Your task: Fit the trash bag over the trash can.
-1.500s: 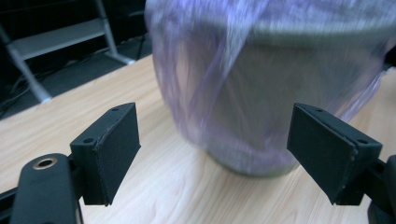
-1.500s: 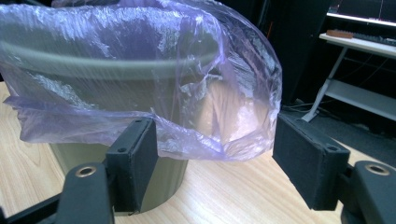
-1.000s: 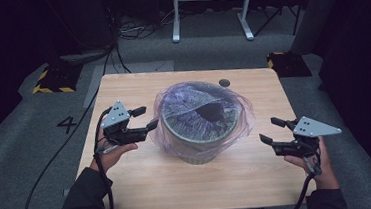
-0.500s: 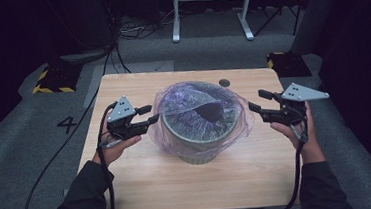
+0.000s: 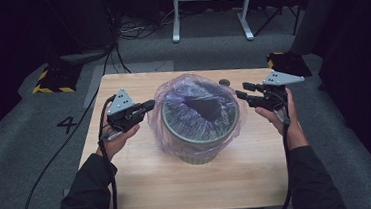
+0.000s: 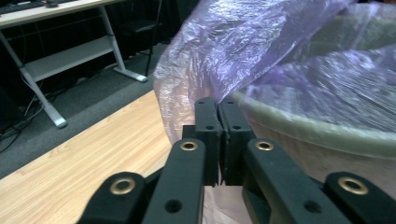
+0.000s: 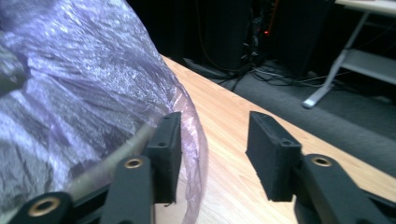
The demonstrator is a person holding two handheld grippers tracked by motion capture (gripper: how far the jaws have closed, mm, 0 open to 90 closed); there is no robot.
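A grey-green round bin (image 5: 201, 143) stands mid-table, lined with a thin purple plastic bag (image 5: 192, 91) whose edge puffs out over the rim. My left gripper (image 5: 148, 106) is at the bag's left side. In the left gripper view its jaws (image 6: 217, 105) have just closed and stand shut, pinching the bag film (image 6: 187, 70) beside the bin rim (image 6: 317, 135). My right gripper (image 5: 242, 91) is at the bag's right side. Its jaws (image 7: 215, 135) have been closing but stand apart, with the bag's edge (image 7: 194, 140) bulging into the gap against one pad.
The wooden table (image 5: 180, 185) has bare room in front of the bin and on both sides. A small dark round thing (image 5: 224, 83) lies behind the bin. A white desk frame (image 5: 211, 12), cables and a yellow-black striped block (image 5: 51, 80) are on the floor beyond.
The right gripper has travelled from the table's right side in to the bag's right edge, its jaws narrowing. The left jaws have shut on the bag's left edge; that hand stayed put.
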